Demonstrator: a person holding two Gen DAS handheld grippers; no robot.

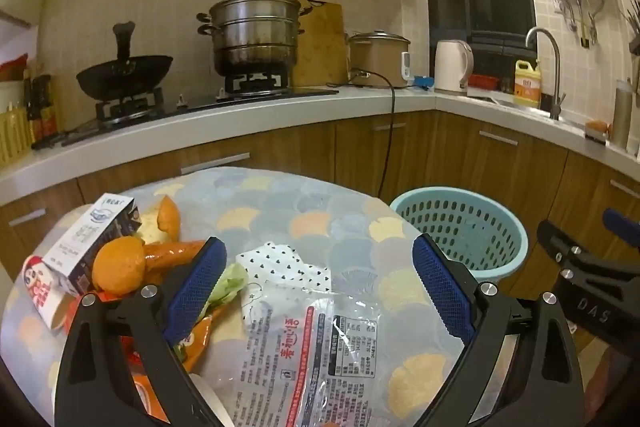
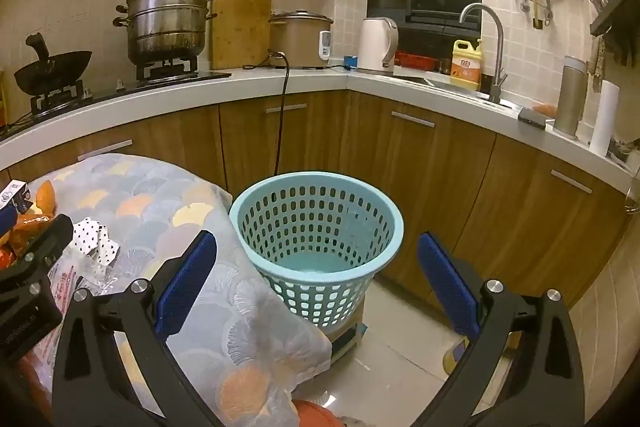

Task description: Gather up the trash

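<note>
Stacked steamer (image 1: 256, 35), wok (image 1: 124, 75), kettle (image 1: 452, 65)

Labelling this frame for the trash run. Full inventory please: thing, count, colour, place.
basket: 1, light blue, empty, on a low stand beside the table
table: 1, cloth with a fan pattern
clear food bag: 1, printed, table front
dotted wrapper: 1, white with black dots, mid table
milk carton: 1, white and dark, table left
orange peel: several pieces, table left
lettuce scrap: 1, green, by the left gripper's finger
steamer pot: 1, steel, on the stove
wok: 1, black, on the stove
rice cooker: 1, tan, counter
kettle: 1, white, counter
left gripper: open, over the clear food bag
right gripper: open, facing the basket
</note>
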